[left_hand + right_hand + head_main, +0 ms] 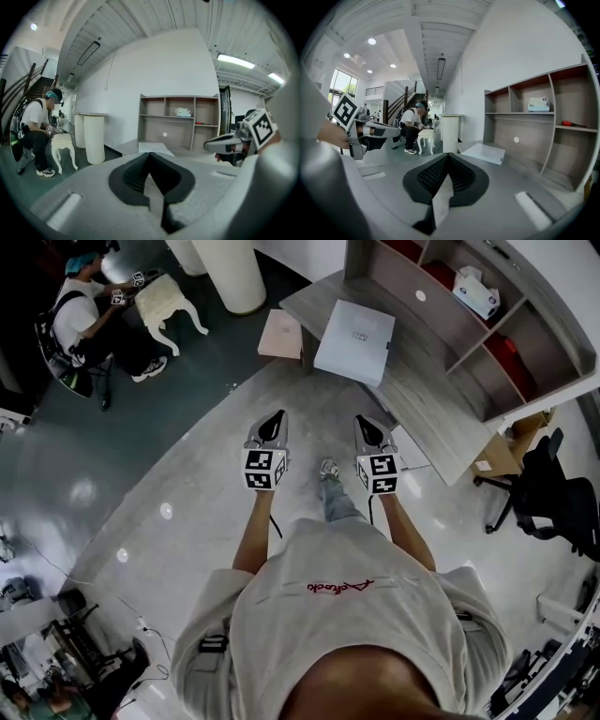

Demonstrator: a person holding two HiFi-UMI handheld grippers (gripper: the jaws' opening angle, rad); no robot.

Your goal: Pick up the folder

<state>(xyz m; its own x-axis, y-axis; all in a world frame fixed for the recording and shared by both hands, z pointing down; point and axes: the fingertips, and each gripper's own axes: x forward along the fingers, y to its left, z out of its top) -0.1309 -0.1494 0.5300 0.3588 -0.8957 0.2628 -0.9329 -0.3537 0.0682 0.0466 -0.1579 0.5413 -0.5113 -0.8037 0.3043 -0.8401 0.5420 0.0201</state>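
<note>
The folder (354, 341) is a flat white square lying on the grey desk (427, 413), ahead of both grippers. It shows small in the left gripper view (156, 147) and in the right gripper view (483, 152), well beyond the jaws. My left gripper (275, 418) and right gripper (367, 422) are held side by side over the floor, short of the desk's near edge. Both point toward the desk. Each has its jaws closed to a point with nothing between them. From each gripper's camera the other gripper is seen alongside: the right one (208, 146) and the left one (397, 132).
A grey shelf unit (506, 334) rises behind the desk, with a white box (475, 289) on one shelf. A pink flat box (280, 334) lies left of the desk. A white column (230, 273), a small white stool (167, 301), a seated person (89, 320) and a black office chair (544, 493) stand around.
</note>
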